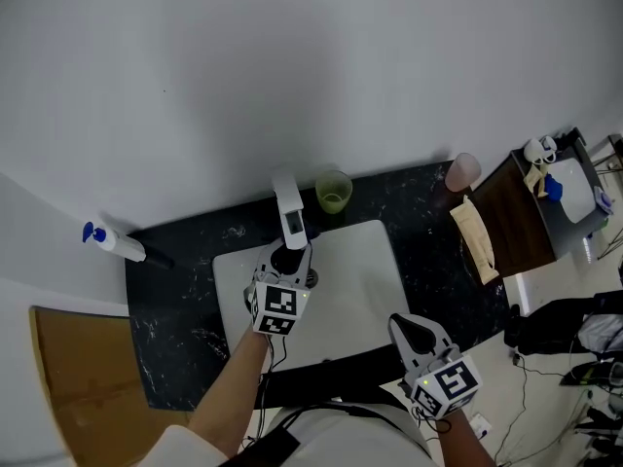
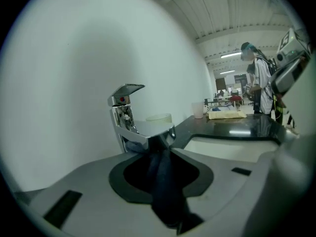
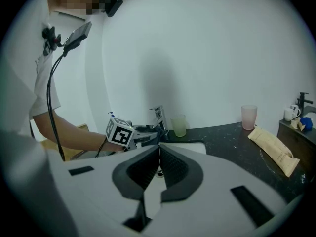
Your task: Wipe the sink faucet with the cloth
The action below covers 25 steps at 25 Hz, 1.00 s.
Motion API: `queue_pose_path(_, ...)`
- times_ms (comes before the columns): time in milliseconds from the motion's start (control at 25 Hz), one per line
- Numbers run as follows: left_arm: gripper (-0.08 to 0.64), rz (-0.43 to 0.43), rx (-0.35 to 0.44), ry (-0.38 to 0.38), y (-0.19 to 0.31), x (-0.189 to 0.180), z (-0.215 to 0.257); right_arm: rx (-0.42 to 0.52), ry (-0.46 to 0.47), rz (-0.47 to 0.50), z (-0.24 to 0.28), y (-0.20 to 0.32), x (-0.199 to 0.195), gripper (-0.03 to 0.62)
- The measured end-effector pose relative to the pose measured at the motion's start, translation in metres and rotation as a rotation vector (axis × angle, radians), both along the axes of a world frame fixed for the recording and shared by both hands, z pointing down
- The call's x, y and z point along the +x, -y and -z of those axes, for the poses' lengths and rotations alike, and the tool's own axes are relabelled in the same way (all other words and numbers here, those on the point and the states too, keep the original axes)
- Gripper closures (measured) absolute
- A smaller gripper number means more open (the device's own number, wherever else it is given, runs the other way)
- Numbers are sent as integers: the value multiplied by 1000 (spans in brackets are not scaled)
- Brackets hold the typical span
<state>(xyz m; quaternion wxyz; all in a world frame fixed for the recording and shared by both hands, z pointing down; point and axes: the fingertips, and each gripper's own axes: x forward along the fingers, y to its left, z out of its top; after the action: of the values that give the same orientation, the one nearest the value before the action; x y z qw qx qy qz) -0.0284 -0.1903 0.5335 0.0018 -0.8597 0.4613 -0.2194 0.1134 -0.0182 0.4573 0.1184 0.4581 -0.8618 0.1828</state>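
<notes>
Left tool [image 2: 165, 144] pinches the cloth [image 2: 165, 191], seemingly soft and limp, bunched against the slick faucet [image 2: 126, 110]; right tool [image 3: 159, 149] is closed, empty.

I read the faucet [image 2: 122, 117] as polished, mirror-bright metal. The cloth [image 2: 165, 181] is dark, matt fabric. The counter [image 1: 428, 251] is glossy black speckled stone. The sink [image 1: 360, 270] is smooth and white. The green cup [image 1: 334, 192] and pink cup [image 1: 462, 171] look like translucent plastic.

Left gripper [image 1: 289, 261] tight on cloth [image 2: 165, 181] — right gripper [image 1: 410, 326] jaws together, empty
</notes>
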Motion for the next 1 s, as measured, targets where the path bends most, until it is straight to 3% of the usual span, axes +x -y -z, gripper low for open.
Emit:
queue_pose_path(120,460,25,-11,-9,-9,-12,-1,6,3,11,2,1,-4,588)
queue_pose_path(280,460,44,20,38,10,-33,1,2,-1,33,0,1,-10,588)
queue_pose_path(480,460,-44,75,156,42,-22,-1,-20,-20,29,-4,-1,-9,588)
queue_pose_path(600,460,-84,76,174,54,-15,-2,-26,-35,26,-7,2,-7,588)
queue_pose_path(800,460,-123,-49,155,54,-10,-24,-27,-33,10,-7,9,-5,588)
queue_pose_path(1000,462,-23,-184,52,54,-23,-36,-22,-20,0,-6,13,-7,588)
